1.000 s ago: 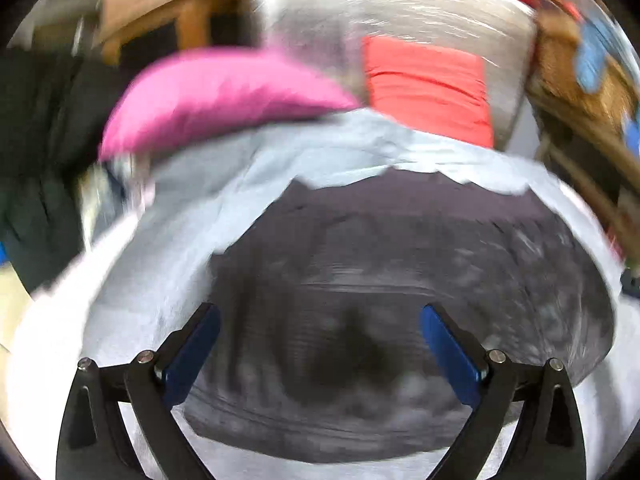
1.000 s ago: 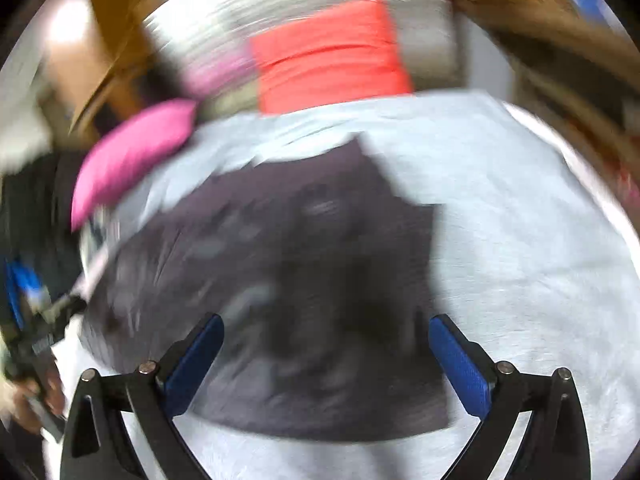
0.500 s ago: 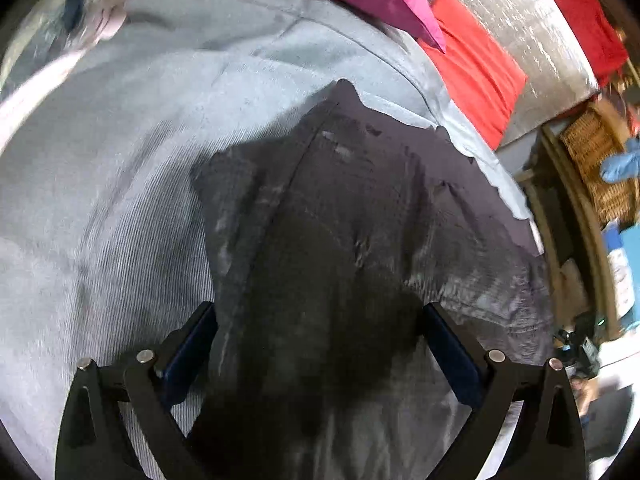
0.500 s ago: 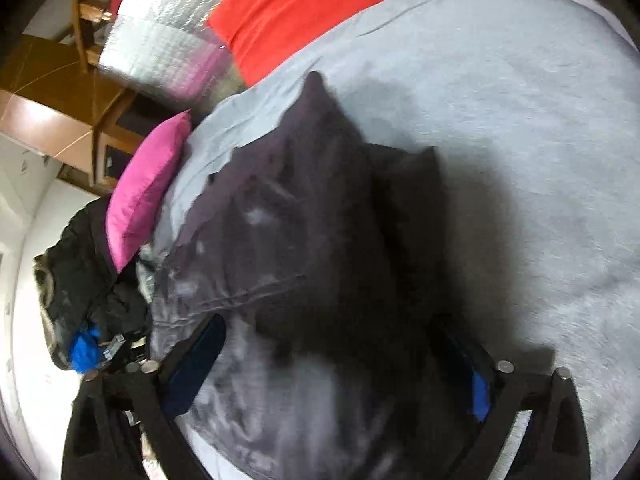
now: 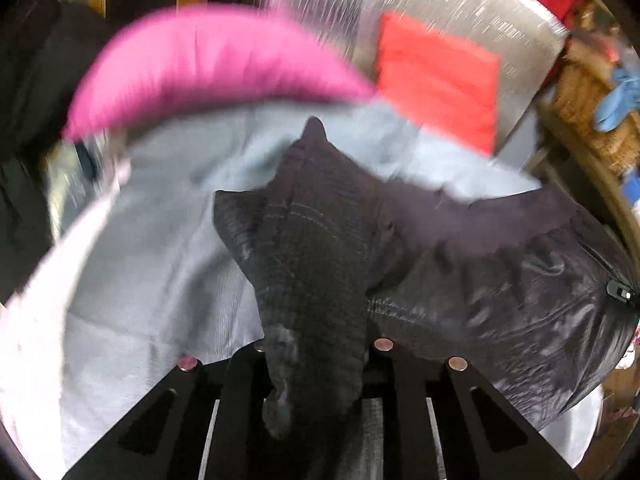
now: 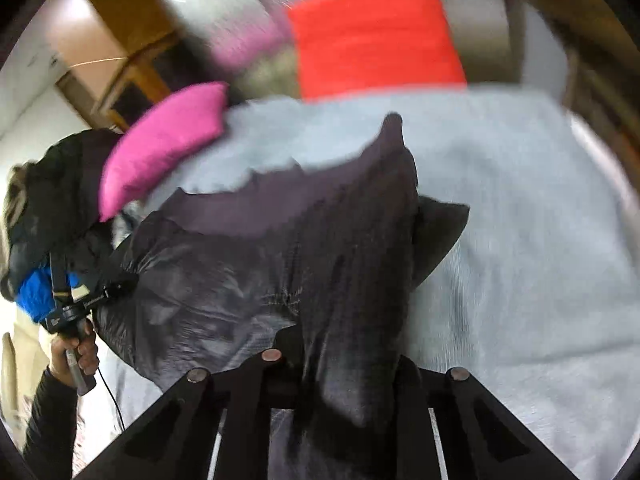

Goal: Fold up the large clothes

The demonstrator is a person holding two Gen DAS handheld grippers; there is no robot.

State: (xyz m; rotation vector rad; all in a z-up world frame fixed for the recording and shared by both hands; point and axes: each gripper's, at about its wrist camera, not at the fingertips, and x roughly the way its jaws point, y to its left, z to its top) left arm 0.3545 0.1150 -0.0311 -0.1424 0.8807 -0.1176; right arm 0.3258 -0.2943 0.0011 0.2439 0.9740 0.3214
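Blue cloth (image 5: pixel 618 98) in wicker basket (image 5: pixel 580 136)

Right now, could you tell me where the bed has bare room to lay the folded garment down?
The grey bedspread lies bare right of the dark garment, up to the red cushion. A smaller bare patch sits left of the garment, below the pink pillow. Crowded: the far-left pile of dark clothes.

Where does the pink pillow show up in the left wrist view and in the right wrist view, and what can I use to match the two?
Left wrist view: the pink pillow stretches across the upper left, above the grey bed cover.
Right wrist view: the pink pillow sits left of centre, at the cover's far left edge.
Shared landmark: the red cushion, to the right of the pillow in both views.
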